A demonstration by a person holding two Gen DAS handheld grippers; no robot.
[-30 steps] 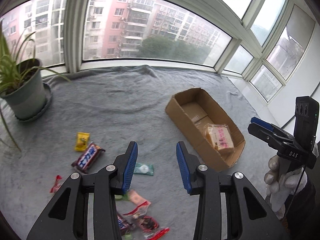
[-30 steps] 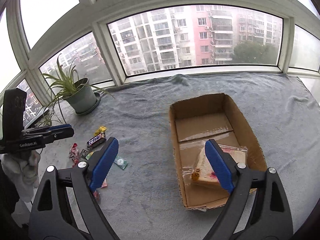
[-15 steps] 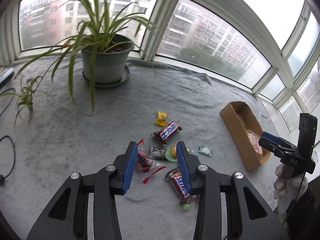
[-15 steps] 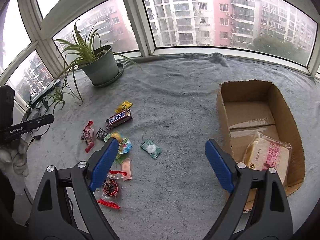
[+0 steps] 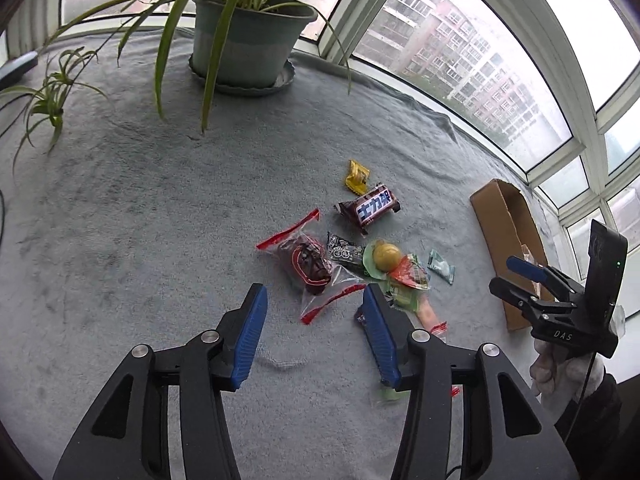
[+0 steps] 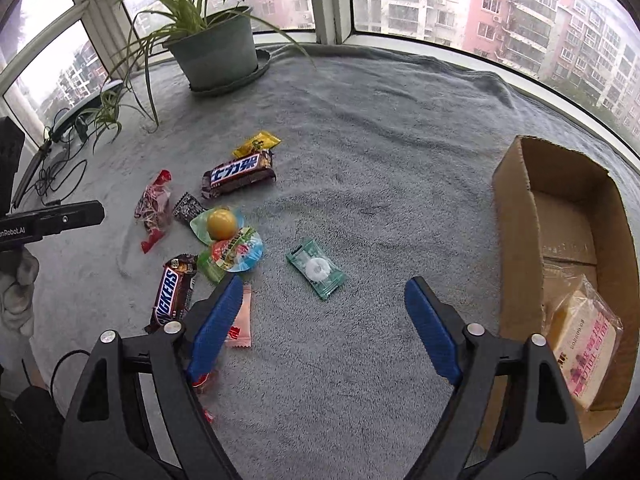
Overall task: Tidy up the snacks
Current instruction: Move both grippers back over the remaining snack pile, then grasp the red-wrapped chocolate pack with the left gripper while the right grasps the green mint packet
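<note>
Several snacks lie in a cluster on the grey cloth: a clear red-edged packet [image 5: 310, 266], a brown chocolate bar [image 5: 370, 208], a yellow candy [image 5: 357, 176], a yellow ball sweet [image 5: 385, 257] and a green mint packet [image 6: 316, 268]. A Snickers bar [image 6: 172, 292] lies nearer. My left gripper [image 5: 312, 316] hangs just short of the red-edged packet, its jaws opening, with nothing between them. My right gripper [image 6: 324, 312] hovers just short of the mint packet, its jaws closing but wide apart and empty. The cardboard box [image 6: 516, 216] at the right holds a wrapped cake [image 6: 584, 332].
A potted spider plant [image 5: 244, 36] on a saucer stands at the back by the windows. Cables [image 6: 52, 168] lie at the far left edge of the cloth. A gloved hand [image 5: 560, 364] holds the right gripper.
Both grippers swung left from the box toward the snack cluster and dropped closer to the cloth. The left jaws have spread wider; the right jaws have narrowed a little.
</note>
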